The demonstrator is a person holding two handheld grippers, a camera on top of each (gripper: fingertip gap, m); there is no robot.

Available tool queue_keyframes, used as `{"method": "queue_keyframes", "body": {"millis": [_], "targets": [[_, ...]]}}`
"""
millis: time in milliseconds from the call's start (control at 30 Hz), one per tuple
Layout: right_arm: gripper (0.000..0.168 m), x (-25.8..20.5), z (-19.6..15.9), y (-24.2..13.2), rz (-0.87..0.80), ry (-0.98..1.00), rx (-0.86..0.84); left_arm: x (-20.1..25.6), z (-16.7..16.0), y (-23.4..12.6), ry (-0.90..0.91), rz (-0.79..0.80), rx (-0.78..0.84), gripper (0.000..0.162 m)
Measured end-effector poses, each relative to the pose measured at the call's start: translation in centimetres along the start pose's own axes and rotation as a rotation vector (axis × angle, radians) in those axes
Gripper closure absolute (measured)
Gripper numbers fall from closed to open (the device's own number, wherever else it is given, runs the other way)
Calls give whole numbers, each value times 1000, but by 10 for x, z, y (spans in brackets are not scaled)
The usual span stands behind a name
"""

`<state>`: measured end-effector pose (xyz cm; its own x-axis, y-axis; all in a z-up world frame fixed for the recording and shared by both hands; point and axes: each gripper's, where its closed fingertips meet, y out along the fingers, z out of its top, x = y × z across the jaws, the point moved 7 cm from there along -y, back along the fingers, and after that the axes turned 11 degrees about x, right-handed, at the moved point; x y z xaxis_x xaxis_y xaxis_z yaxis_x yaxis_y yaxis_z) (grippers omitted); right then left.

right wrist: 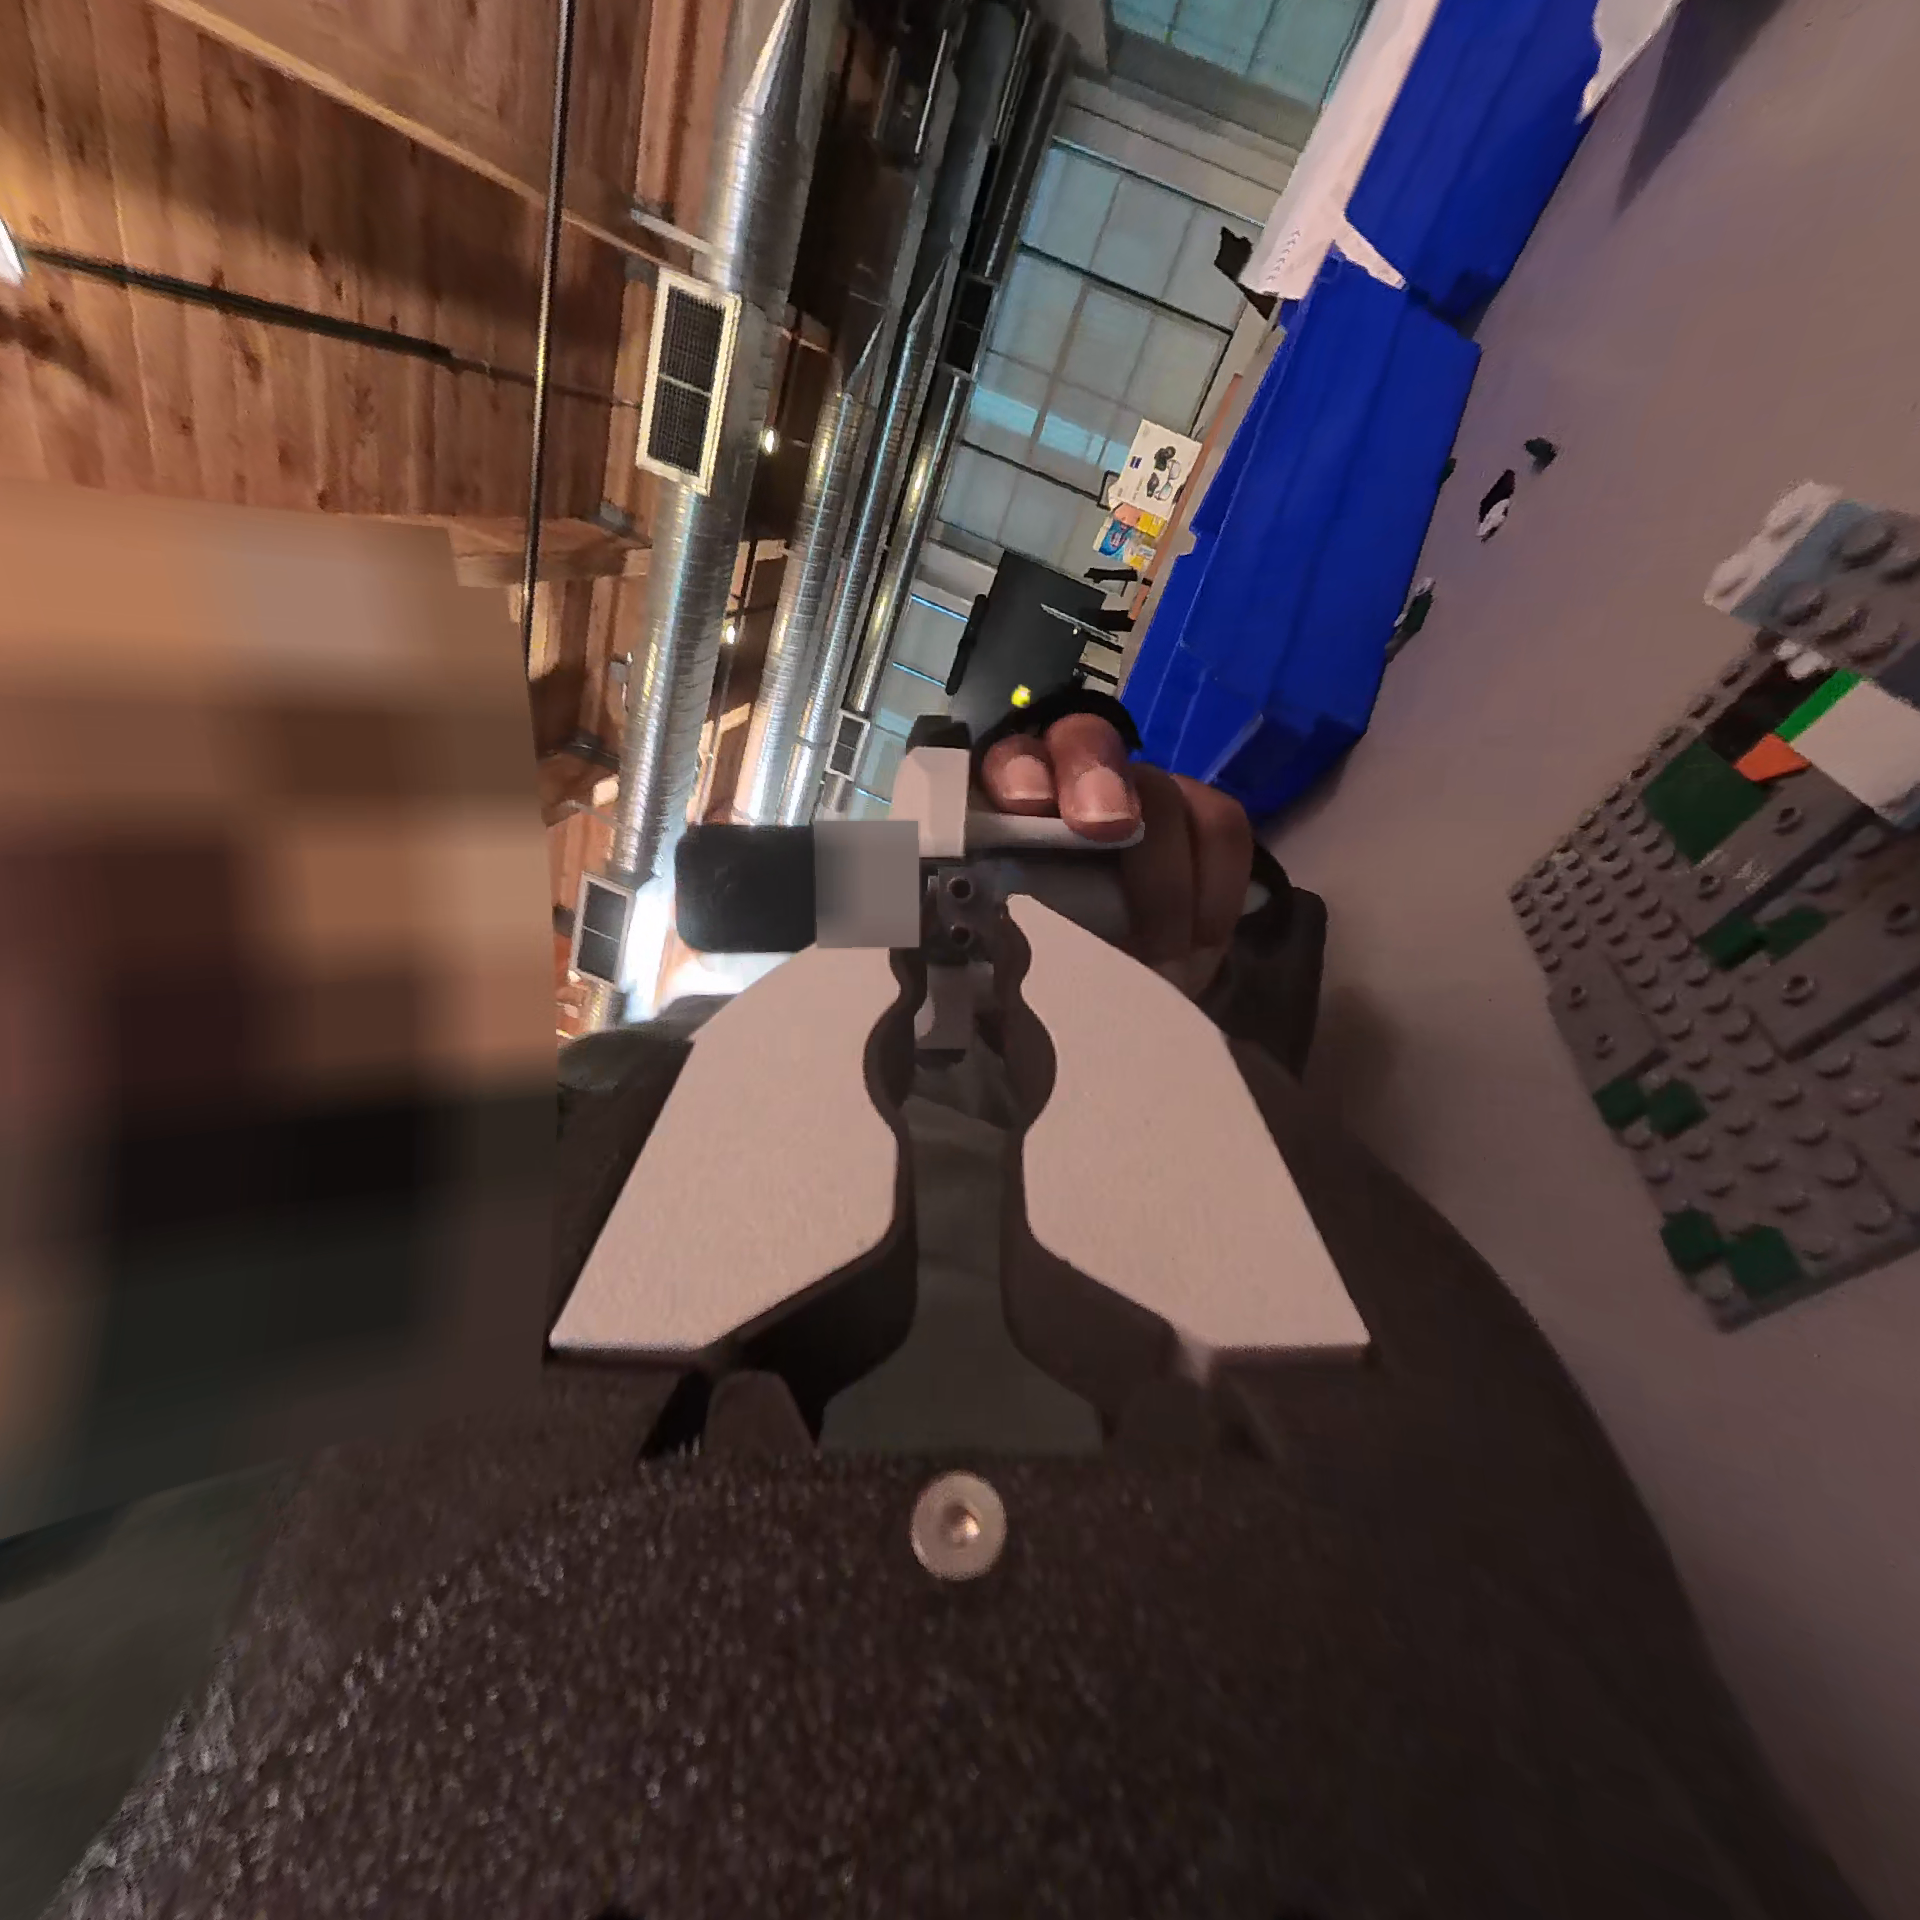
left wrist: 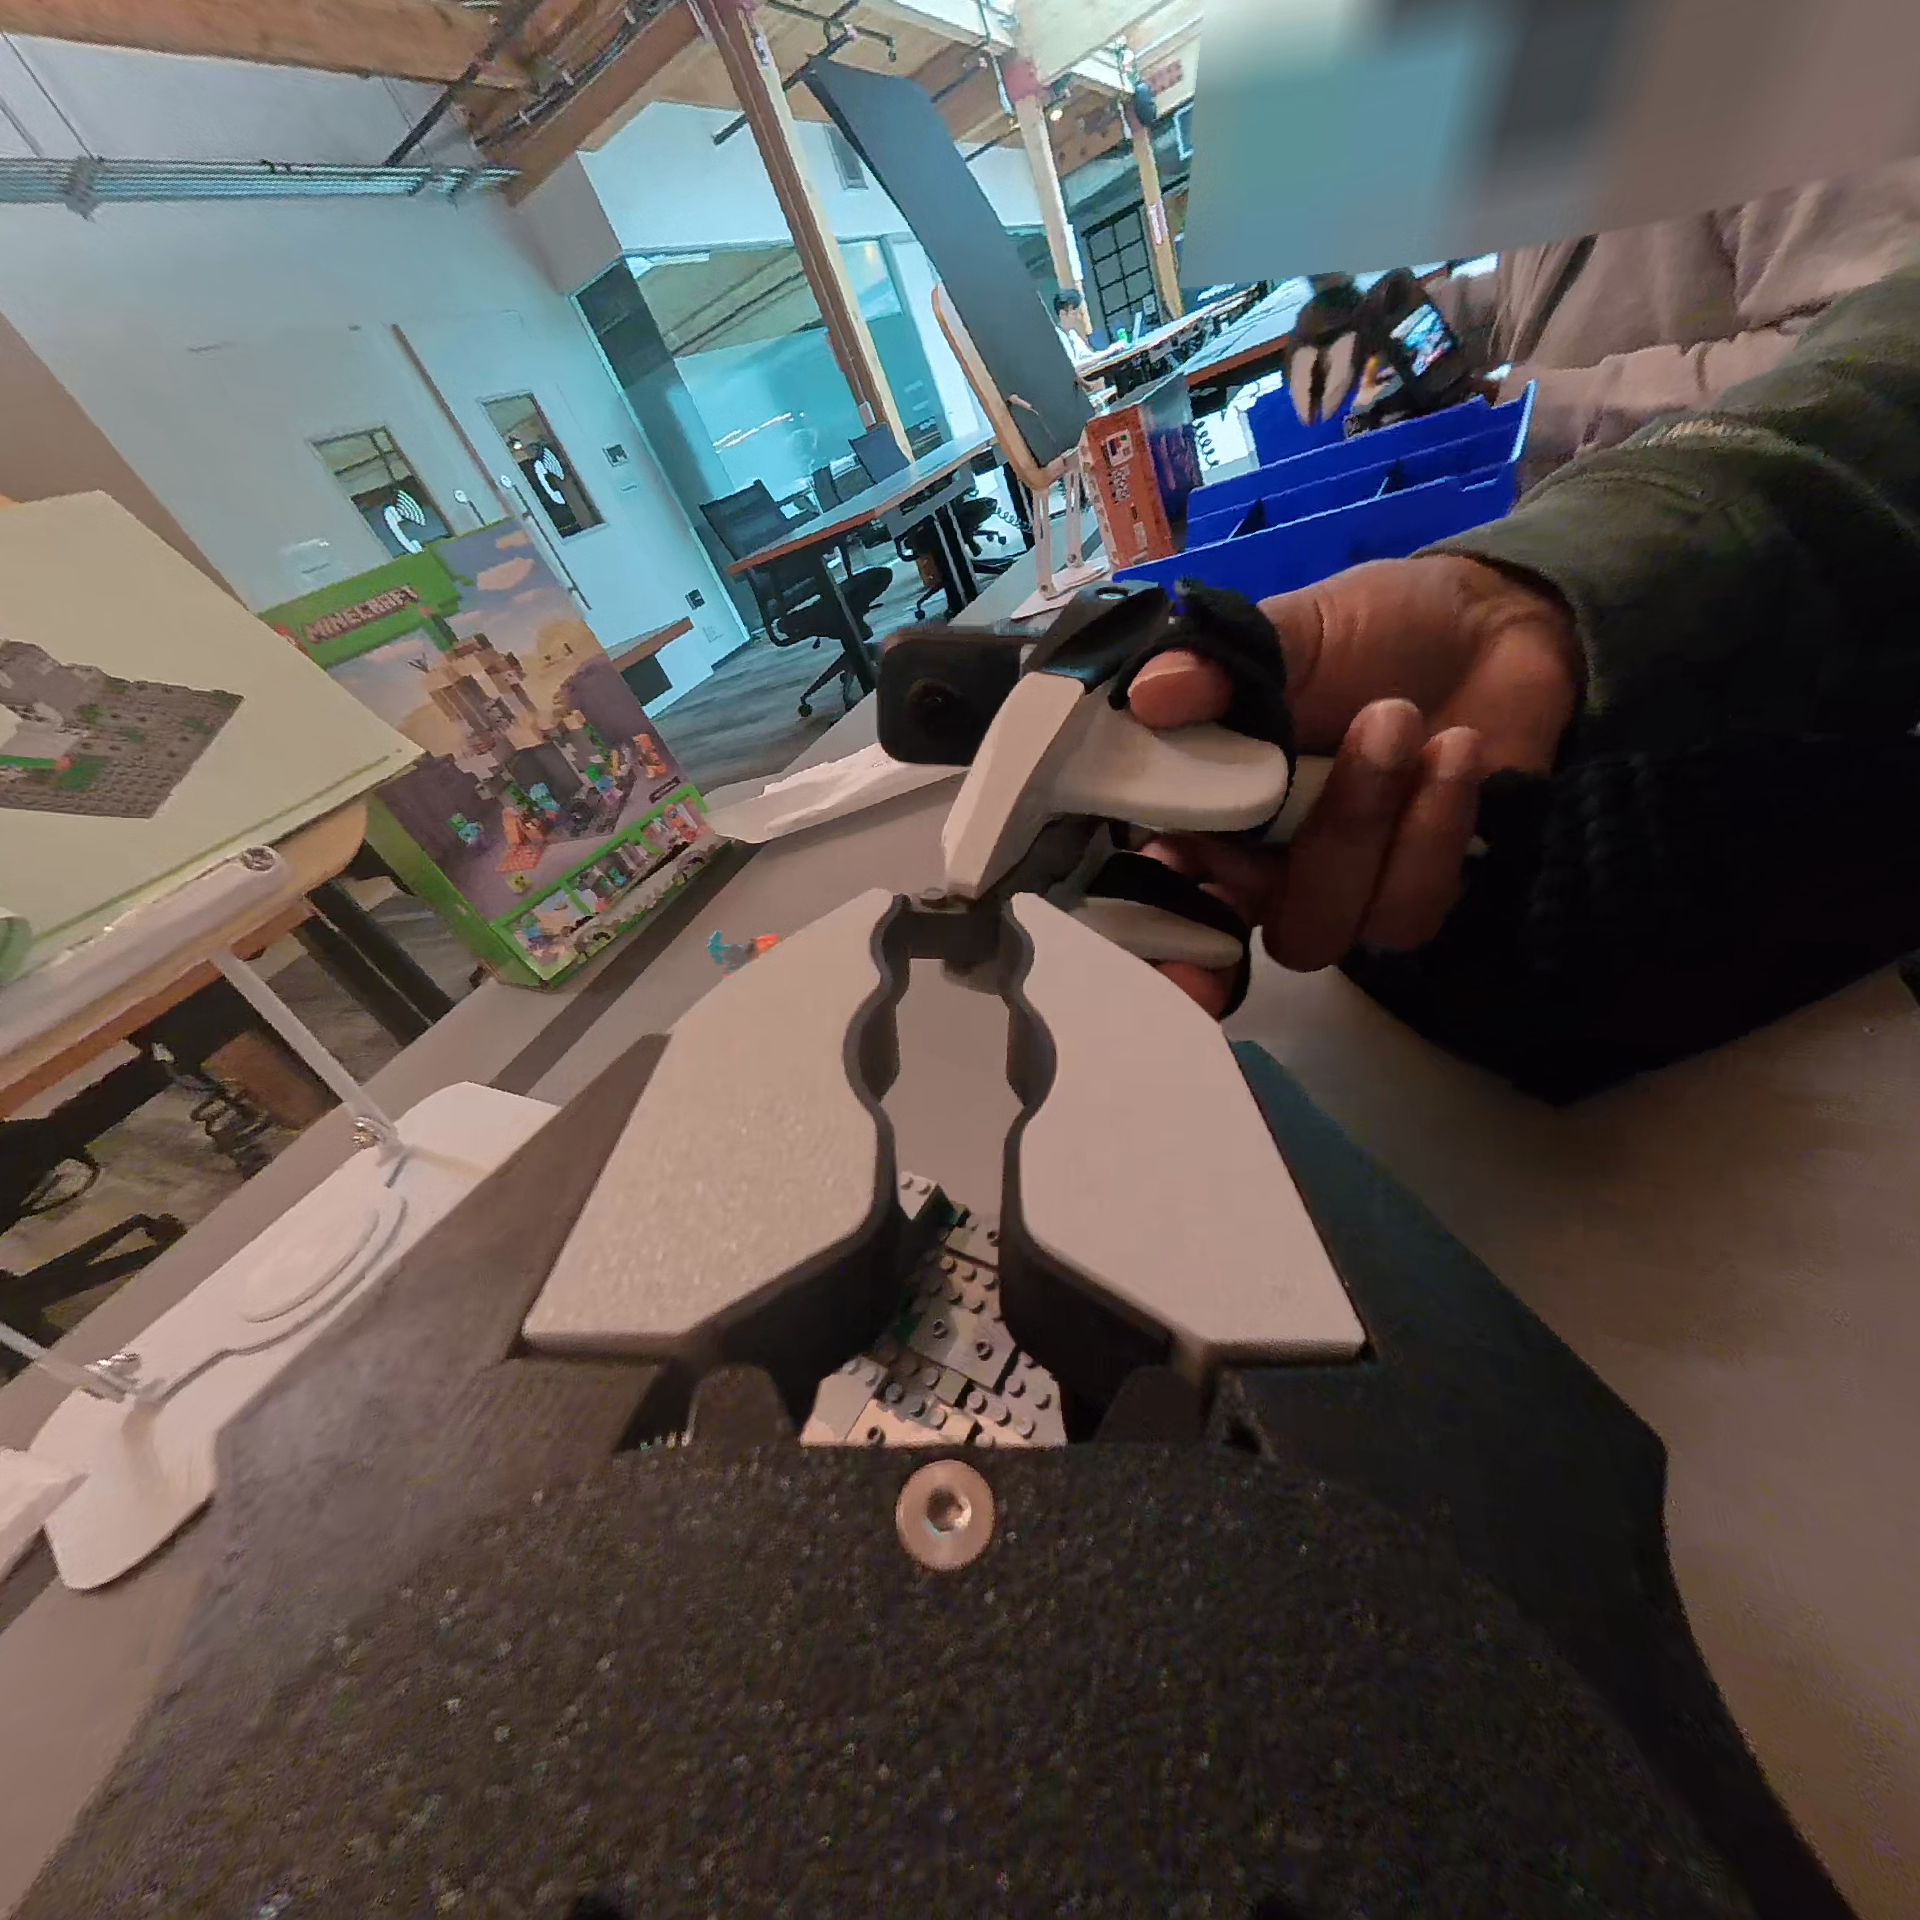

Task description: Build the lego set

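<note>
Left hand-held gripper (left wrist: 948, 914) and right hand-held gripper (right wrist: 961, 914) meet, both clenched on a small grey piece (right wrist: 958, 914).
Only our right view shows the grey baseplate (right wrist: 1756, 1060) on the table (right wrist: 1558, 1558); only our left shows the set's box (left wrist: 520, 748).

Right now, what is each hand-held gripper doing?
Left hand-held gripper: shut on a small grey piece.
Right hand-held gripper: shut on a dark grey piece.
</note>
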<state>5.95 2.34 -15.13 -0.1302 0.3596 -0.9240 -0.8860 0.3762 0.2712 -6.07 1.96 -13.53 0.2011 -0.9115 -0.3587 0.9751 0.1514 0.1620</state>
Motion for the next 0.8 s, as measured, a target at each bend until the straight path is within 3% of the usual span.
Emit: {"method": "queue_keyframes", "body": {"millis": [33, 100, 300, 433, 567, 800], "targets": [[154, -1, 1, -1, 10, -47, -13, -1, 0, 0, -34, -5, 8, 147], [150, -6, 7, -7, 26, -219, -64, -5, 0, -2, -151, -31, 25, 146], [145, -36, 17, -19, -76, -1133, -309, -12, -6, -2, -538, -182, 58, 147], [145, -46, 6, -8, -77, -1496, -531, -9, -9, -1, -636, -237, 56, 147], [142, -42, -3, 4, -101, -1519, -678, -5, -11, 0, -608, -247, 28, 147], [142, -36, 0, 8, -150, -1344, -680, -4, -11, -2, -524, -231, 7, 147]]}}
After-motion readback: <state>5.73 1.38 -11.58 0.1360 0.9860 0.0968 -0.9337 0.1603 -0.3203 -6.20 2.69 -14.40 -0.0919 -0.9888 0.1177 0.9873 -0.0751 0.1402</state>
